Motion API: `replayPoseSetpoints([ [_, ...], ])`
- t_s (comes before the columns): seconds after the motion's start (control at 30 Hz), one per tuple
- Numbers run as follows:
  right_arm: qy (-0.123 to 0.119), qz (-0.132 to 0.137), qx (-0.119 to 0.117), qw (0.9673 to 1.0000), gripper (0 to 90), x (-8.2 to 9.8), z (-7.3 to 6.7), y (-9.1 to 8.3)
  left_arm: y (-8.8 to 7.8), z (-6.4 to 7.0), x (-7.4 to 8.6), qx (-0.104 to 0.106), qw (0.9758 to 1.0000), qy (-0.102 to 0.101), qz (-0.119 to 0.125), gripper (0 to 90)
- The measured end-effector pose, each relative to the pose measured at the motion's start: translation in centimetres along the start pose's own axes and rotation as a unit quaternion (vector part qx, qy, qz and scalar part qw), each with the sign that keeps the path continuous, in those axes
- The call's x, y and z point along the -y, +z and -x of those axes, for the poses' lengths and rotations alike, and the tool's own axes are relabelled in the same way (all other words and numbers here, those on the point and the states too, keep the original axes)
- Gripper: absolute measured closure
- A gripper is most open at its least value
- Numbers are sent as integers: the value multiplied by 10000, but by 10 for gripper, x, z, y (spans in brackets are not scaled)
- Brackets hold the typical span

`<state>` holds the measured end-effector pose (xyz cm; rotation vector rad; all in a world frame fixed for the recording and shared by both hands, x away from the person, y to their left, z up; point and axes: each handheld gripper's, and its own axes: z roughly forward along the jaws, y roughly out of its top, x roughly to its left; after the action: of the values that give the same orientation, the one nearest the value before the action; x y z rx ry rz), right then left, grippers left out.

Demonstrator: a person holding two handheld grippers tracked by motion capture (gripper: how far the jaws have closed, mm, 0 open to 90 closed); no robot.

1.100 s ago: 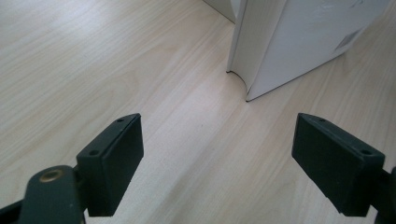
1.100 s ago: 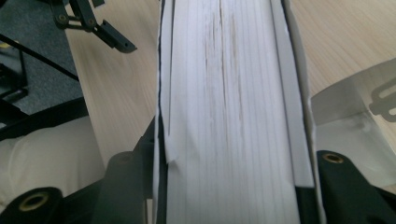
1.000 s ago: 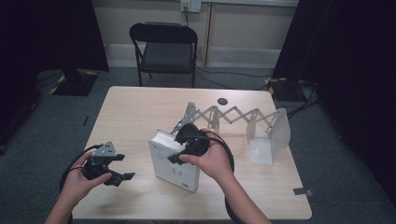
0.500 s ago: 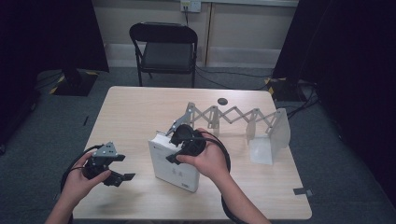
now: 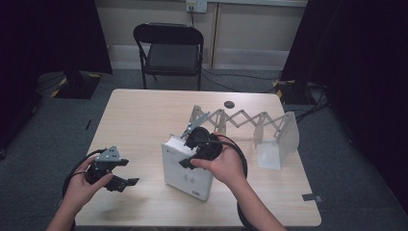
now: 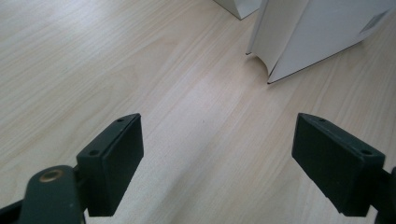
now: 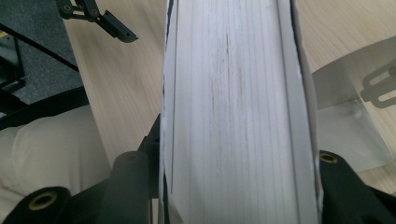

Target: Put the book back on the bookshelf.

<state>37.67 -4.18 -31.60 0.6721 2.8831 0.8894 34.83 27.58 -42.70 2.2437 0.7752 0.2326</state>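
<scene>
The right tool [image 5: 190, 155] has just been closing its jaws on the thick white book [image 5: 185, 168], one black jaw now pressed against each cover, with the page block between them in the right gripper view. The book stands tilted near the middle of the counter [image 5: 144, 115], at about 8 o'clock from the metal accordion rack [image 5: 240, 122]. The left tool [image 5: 126, 173], at 9 o'clock from the book and well apart from it, hangs over bare wood with its jaws spread wide and nothing between them.

Black grippers [image 5: 126, 182] with brass screws, 2 blocky fingers [image 6: 114, 161], looping black cables.
</scene>
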Motion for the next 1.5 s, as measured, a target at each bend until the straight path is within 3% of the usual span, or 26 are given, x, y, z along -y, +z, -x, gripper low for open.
replayPoseSetpoints([
  [1.5,357,-259,212,9988,525,31,13,-43,4,-1,-5,45,10000,33,-26,165],
])
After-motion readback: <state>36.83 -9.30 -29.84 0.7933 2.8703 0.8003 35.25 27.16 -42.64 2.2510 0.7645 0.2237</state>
